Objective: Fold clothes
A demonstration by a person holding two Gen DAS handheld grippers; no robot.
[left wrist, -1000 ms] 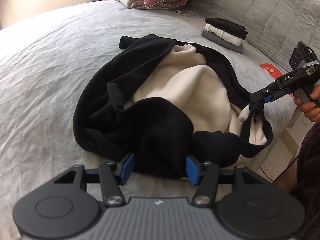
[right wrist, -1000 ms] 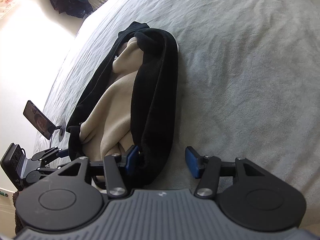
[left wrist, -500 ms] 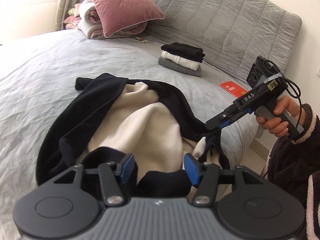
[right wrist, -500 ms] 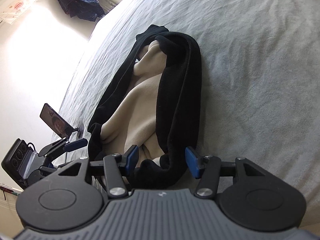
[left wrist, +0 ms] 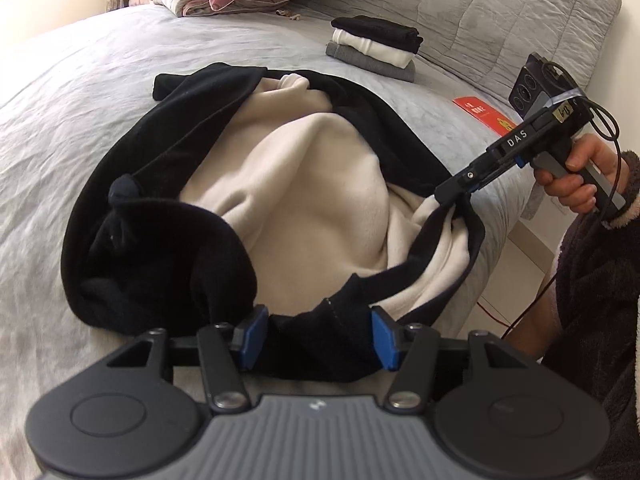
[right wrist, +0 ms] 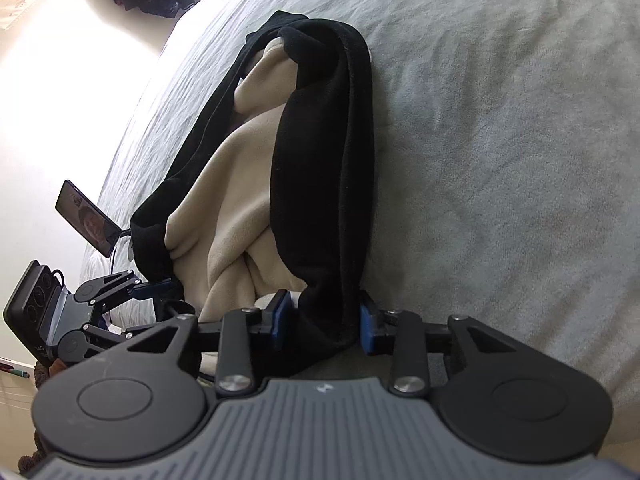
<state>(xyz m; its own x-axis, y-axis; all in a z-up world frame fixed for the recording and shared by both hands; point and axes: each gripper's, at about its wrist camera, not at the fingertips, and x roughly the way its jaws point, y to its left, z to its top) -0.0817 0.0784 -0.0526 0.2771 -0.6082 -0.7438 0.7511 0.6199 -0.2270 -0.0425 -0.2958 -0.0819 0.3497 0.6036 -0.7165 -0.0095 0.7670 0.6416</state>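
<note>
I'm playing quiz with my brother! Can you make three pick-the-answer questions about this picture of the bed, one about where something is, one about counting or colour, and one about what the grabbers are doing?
1. Where is the folded stack?
A by the headboard
B on the floor
C under the pillow

2. How many clothes are in it?
A one
B three
C five

3. What is the right gripper doing?
A hanging free
B pinching the black garment
C holding a phone

Answers:
1 A, it lies on the bed near the headboard.
2 B, black, white, grey layers.
3 B, its jaws, just closing, squeeze the black fabric.

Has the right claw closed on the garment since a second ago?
Yes. The right claw has just been closing; its pads now pinch the garment's black edge.
</note>
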